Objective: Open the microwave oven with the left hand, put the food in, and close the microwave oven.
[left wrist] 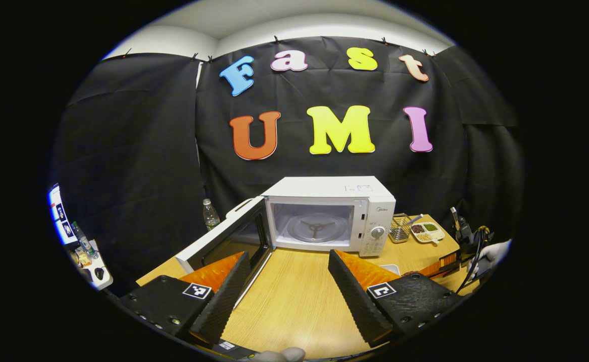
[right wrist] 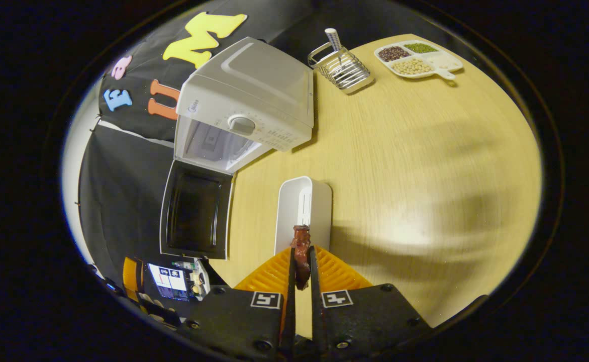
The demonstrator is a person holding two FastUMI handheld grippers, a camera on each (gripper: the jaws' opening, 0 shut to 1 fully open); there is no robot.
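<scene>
The white microwave (left wrist: 342, 201) stands at the back of the wooden table (left wrist: 299, 296), its door (left wrist: 224, 239) swung wide to the left and the glass turntable (left wrist: 315, 229) bare inside. My left gripper (left wrist: 289, 289) hovers open in front of it, nothing between its fingers. In the right gripper view the microwave (right wrist: 254, 95) and its hanging door (right wrist: 194, 211) lie to the upper left. My right gripper (right wrist: 300, 261) is shut on a dark reddish-brown piece of food (right wrist: 301, 251), held above a white rectangular dish (right wrist: 304, 206).
A wire rack (right wrist: 342, 70) and a divided tray of beans (right wrist: 417, 58) sit right of the microwave. A plastic bottle (left wrist: 210, 213) stands behind the door. A gloved hand with the other gripper (left wrist: 480, 254) is at the table's right edge. A small side stand (left wrist: 86, 256) is far left.
</scene>
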